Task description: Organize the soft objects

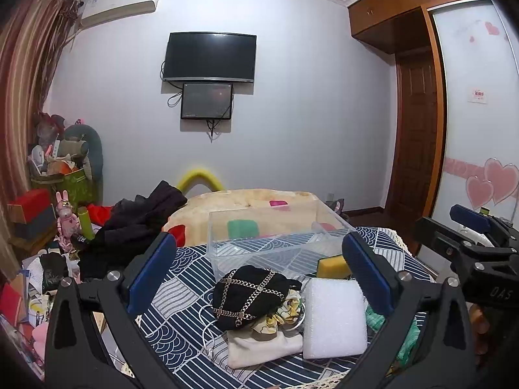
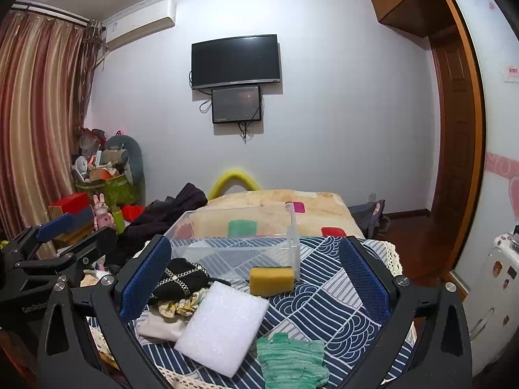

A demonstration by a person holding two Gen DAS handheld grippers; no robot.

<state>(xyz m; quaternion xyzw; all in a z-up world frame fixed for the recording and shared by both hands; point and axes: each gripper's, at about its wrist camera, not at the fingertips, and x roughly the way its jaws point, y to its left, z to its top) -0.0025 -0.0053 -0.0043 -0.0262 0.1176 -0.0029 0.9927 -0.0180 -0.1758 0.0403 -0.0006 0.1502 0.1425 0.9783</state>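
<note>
Both my claws hung spread and empty over the soft pile, bin straight ahead.

Patterned blue cloth [image 2: 324,304] lay under everything; clear plastic bin [image 2: 233,243] sat ahead of both claws, nothing visible inside. My left claw [image 1: 259,278] was wide apart, with the black chain-trimmed hat [image 1: 251,293] between its fingers, lying on a beige cloth pouch [image 1: 262,345]; white foam block [image 1: 335,319] just inside its right finger. My right claw [image 2: 256,278] was wide apart too, with the foam block below and left of centre, green knit gloves [image 2: 292,359] nearest me, yellow sponge [image 2: 271,279] ahead, touching the bin's near wall. Floral scrunchie [image 2: 180,304] was tucked between hat and foam.
</note>
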